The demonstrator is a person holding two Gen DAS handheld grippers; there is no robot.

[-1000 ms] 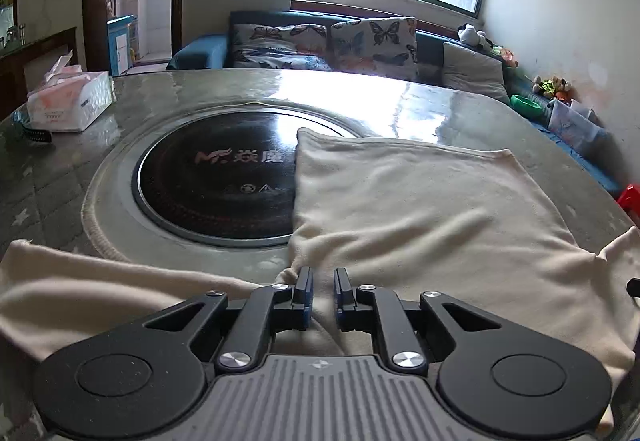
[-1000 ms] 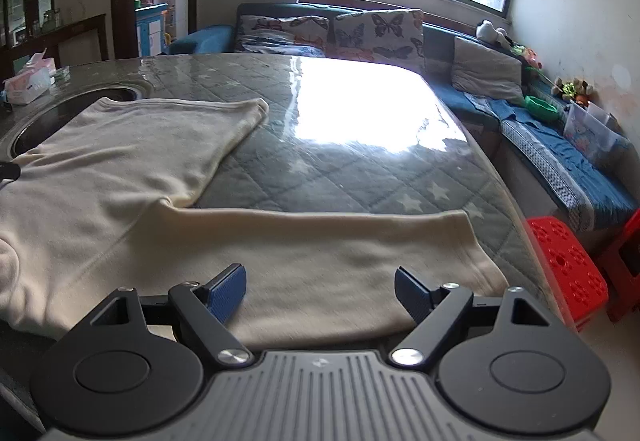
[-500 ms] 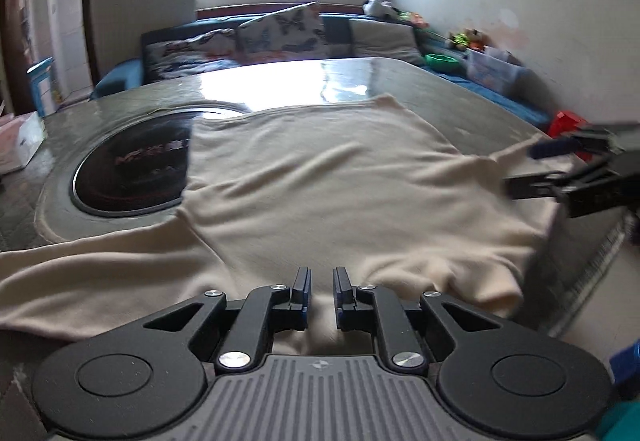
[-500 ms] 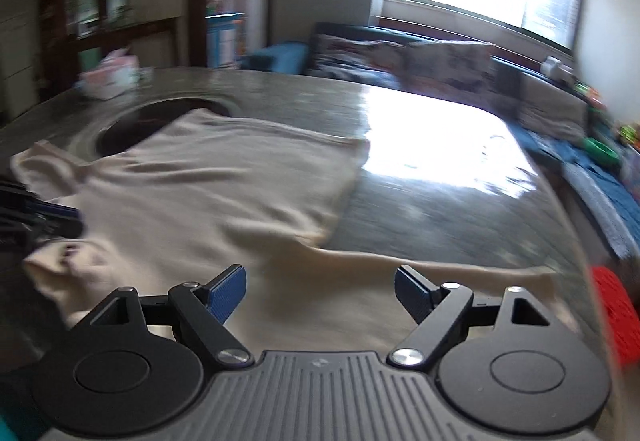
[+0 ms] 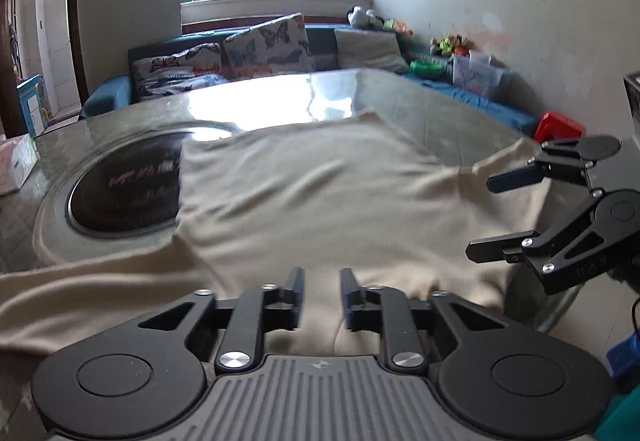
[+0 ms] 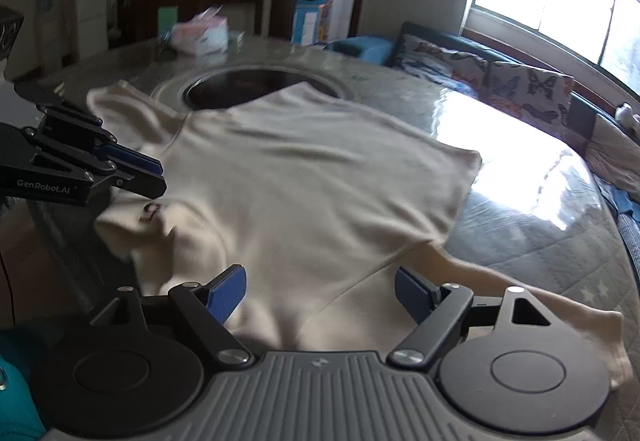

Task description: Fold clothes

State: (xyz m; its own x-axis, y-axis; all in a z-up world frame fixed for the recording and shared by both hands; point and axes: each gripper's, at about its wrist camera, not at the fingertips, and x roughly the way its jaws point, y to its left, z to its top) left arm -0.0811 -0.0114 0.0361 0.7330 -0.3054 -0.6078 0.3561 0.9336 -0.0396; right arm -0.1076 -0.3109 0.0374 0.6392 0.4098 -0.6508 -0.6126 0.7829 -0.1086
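Note:
A cream long-sleeved top [image 5: 320, 193] lies spread flat on the glass-topped table [image 5: 320, 97], its hem toward the sofa and its neck [image 6: 152, 213] at the near edge. My left gripper [image 5: 322, 273] sits low over the neck edge. Its jaws are opening, with cloth showing in the narrow gap and the pads not pressing on it. In the right wrist view the left gripper [image 6: 158, 177] hovers just above the collar. My right gripper [image 6: 320, 277] stands wide open over the shoulder and sleeve seam of the top [image 6: 300, 181], holding nothing. The left wrist view shows the right gripper [image 5: 480, 219] at the right.
A round black hotplate [image 5: 120, 193] is set into the table, partly under the top. A tissue box [image 6: 200, 35] stands at the far side. A sofa with butterfly cushions [image 5: 260, 49] runs behind the table, and a red stool [image 5: 560, 125] is beside it.
Both grippers have swung inward toward each other and each now appears in the other's view. The left jaws, nearly shut before, have widened. The right jaws stay wide open.

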